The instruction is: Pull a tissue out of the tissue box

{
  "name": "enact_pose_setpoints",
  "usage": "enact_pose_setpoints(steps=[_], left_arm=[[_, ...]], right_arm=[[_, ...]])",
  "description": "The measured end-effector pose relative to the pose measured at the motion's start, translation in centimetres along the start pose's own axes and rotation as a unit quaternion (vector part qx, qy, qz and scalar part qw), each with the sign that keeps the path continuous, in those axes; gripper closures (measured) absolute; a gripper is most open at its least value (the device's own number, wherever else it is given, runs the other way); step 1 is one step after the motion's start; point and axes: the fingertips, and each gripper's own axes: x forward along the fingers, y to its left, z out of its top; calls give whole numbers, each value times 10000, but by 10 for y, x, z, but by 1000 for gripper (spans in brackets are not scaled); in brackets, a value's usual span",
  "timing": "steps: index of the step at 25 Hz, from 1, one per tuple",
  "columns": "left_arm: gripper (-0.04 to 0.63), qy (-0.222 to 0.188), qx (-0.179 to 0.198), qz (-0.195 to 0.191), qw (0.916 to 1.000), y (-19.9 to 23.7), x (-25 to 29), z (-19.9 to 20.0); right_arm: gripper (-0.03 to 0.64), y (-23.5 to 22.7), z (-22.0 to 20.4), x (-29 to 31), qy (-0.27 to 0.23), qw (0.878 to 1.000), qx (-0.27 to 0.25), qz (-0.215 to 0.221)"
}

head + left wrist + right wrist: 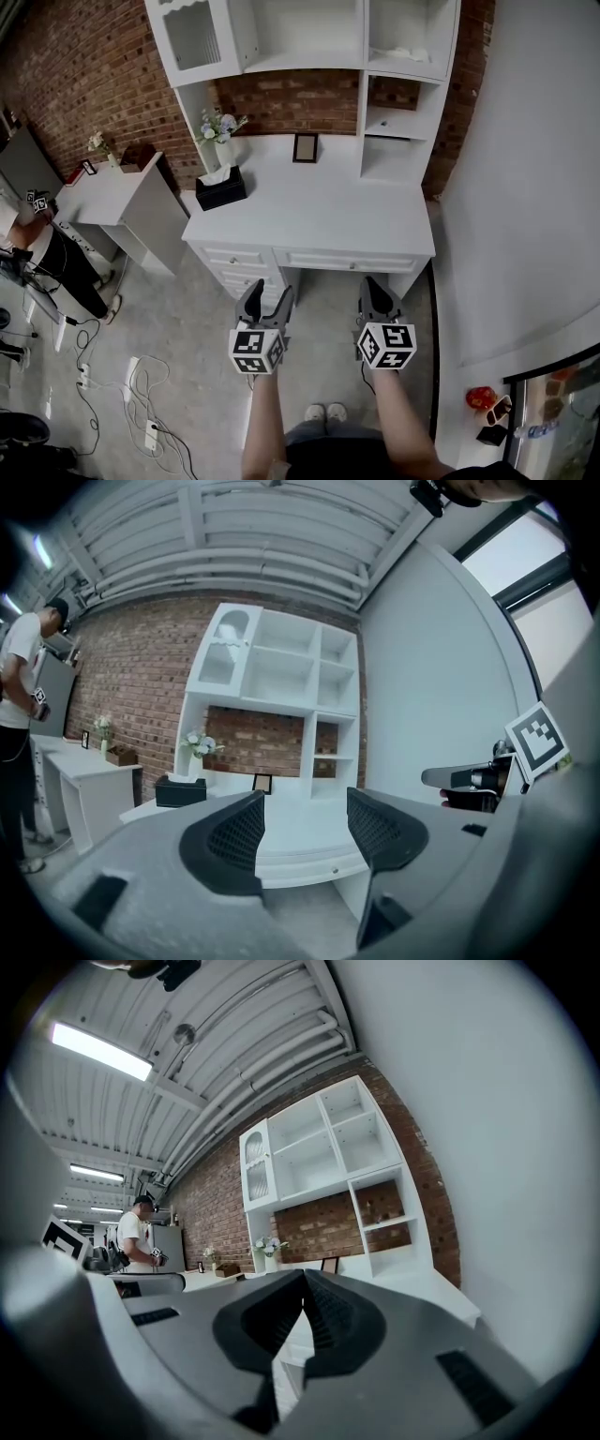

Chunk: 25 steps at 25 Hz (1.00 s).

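One tissue box (221,191), tissue (215,175) seemingly protruding; left tongs (302,832) spread empty, right tongs (303,1311) clenched.

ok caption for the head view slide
Left claw open, right claw shut, both short of the white desk with the black tissue box untouched.

1. My left gripper (269,298), held about level in front of me; jaws spread wide, nothing between them.
2. My right gripper (377,292), beside it, level; jaws pressed together, empty.
3. My left forearm (264,417) and right forearm (401,417), bare, stretched forward side by side, neither touching the other.
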Motion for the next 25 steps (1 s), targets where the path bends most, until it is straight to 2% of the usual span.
enact_pose_setpoints(steps=[13,25], left_arm=[[348,-407,91,91,9991,-8,10,32],[348,-898,153,38,9958,32,77,78]], right_arm=[[618,-12,35,11,-372,9991,-116,160],[618,-24,69,85,-670,9968,-406,155]])
